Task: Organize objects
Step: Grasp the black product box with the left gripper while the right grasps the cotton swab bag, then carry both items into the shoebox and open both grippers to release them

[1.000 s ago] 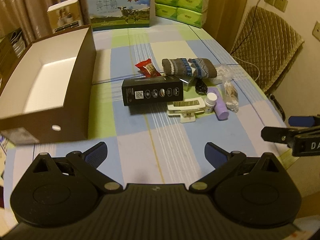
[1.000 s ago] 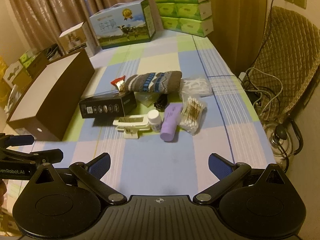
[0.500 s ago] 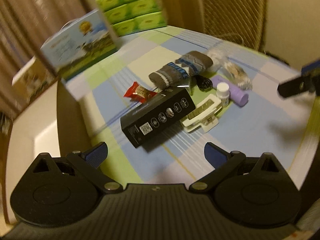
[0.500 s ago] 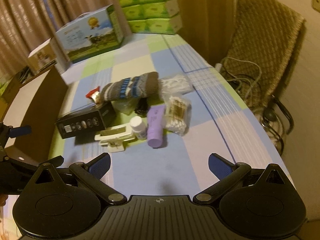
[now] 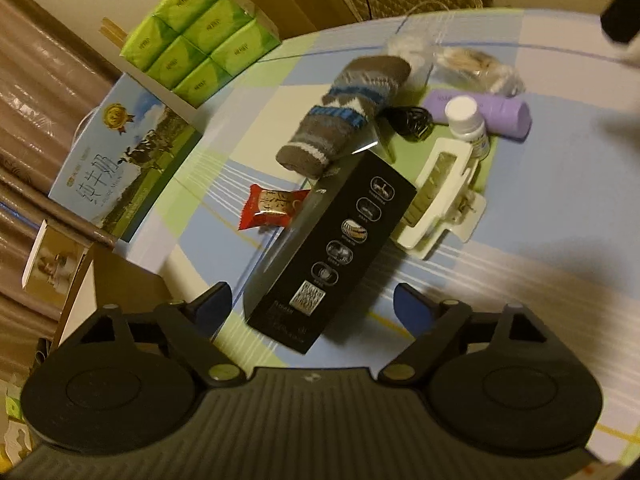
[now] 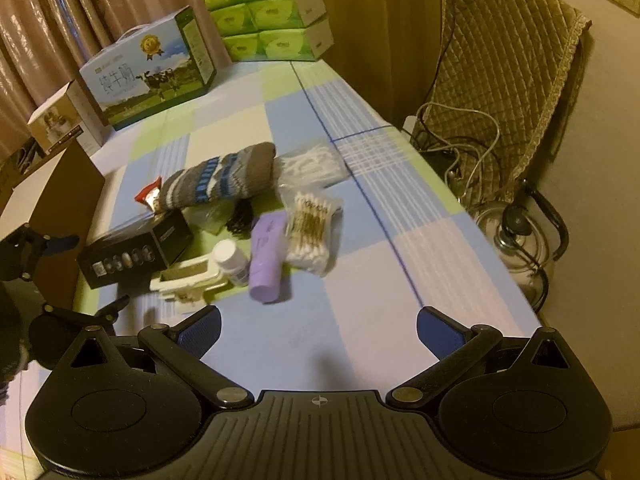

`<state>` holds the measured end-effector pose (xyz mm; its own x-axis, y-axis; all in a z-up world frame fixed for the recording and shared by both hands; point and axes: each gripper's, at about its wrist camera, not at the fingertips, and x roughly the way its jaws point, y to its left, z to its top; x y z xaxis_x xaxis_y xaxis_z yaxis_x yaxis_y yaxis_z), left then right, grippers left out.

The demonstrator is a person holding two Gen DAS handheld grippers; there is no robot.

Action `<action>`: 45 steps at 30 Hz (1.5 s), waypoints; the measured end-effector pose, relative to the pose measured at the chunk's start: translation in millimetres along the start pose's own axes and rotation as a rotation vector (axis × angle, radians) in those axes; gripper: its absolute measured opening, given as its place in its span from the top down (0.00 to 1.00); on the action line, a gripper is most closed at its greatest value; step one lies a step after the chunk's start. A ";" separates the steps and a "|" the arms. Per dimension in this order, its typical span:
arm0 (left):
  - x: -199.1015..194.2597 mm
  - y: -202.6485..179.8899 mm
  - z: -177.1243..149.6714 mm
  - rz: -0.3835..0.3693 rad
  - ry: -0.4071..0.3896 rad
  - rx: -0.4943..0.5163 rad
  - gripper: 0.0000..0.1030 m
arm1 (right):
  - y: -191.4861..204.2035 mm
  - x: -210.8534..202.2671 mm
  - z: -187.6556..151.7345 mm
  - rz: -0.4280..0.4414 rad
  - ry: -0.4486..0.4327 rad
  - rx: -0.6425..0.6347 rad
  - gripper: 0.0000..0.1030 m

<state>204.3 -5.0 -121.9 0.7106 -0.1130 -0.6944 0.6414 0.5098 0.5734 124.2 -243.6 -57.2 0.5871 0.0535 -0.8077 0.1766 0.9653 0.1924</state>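
Closer now, left gripper [image 5: 312,306] frames black box [image 5: 332,256], print illegible.

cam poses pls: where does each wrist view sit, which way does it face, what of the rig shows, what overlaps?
Left wrist: rolled, low behind the left tool, facing the black box; own open fingers show, the other tool only as a blur top right.
Right wrist: above the near table edge behind the right tool, facing the far wall; own open fingers show, left tool at left.
Shared: black box, sock, purple tube, white clip.
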 end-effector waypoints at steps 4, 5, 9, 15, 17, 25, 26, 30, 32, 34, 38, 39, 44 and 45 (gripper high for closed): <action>19.5 -8.8 3.8 0.023 -0.008 0.052 0.16 | -13.9 1.8 5.7 -0.014 0.009 -0.001 0.02; 25.7 -11.3 4.3 0.028 -0.003 0.065 0.18 | -17.3 2.0 6.2 -0.019 0.012 0.002 0.02; 37.8 -17.2 5.2 0.074 0.013 0.113 0.44 | -34.6 3.6 9.1 -0.031 0.020 0.027 0.02; 17.5 17.8 11.6 -0.050 0.069 -0.102 0.55 | -43.8 10.0 13.2 -0.020 0.028 0.032 0.02; 9.7 40.3 11.0 -0.149 0.109 -0.267 0.62 | -43.6 12.9 16.2 -0.009 0.028 0.029 0.02; 2.6 68.4 -3.7 -0.299 0.206 -0.622 0.62 | -39.4 23.0 22.3 0.019 0.035 0.003 0.02; 4.7 68.6 -2.6 -0.294 0.209 -0.634 0.62 | -39.2 24.0 22.7 0.021 0.036 0.001 0.02; 18.5 72.4 3.8 -0.299 0.223 -0.664 0.59 | -39.4 27.7 24.1 0.027 0.039 -0.008 0.02; 24.8 70.5 6.5 -0.296 0.236 -0.665 0.59 | -38.8 29.9 24.7 0.036 0.036 -0.012 0.02; 28.4 70.1 6.3 -0.279 0.240 -0.684 0.63 | -37.3 32.7 26.7 0.046 0.031 -0.021 0.02; 19.7 72.9 3.8 -0.265 0.202 -0.742 0.63 | -32.8 43.9 32.6 0.083 0.018 -0.050 0.02; 16.0 73.6 3.7 -0.255 0.193 -0.748 0.63 | -31.5 47.3 34.3 0.092 0.015 -0.056 0.02; 2.6 80.6 1.9 -0.217 0.192 -0.810 0.63 | -29.4 73.4 47.9 0.162 0.028 -0.055 0.27; -1.1 82.2 1.7 -0.208 0.191 -0.822 0.63 | -30.0 78.5 51.0 0.180 0.027 -0.049 0.29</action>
<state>256.7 35.6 -73.4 0.4948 -0.1648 -0.8533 0.2879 0.9575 -0.0180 205.3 -281.5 -97.9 0.5844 0.2325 -0.7775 0.0313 0.9509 0.3079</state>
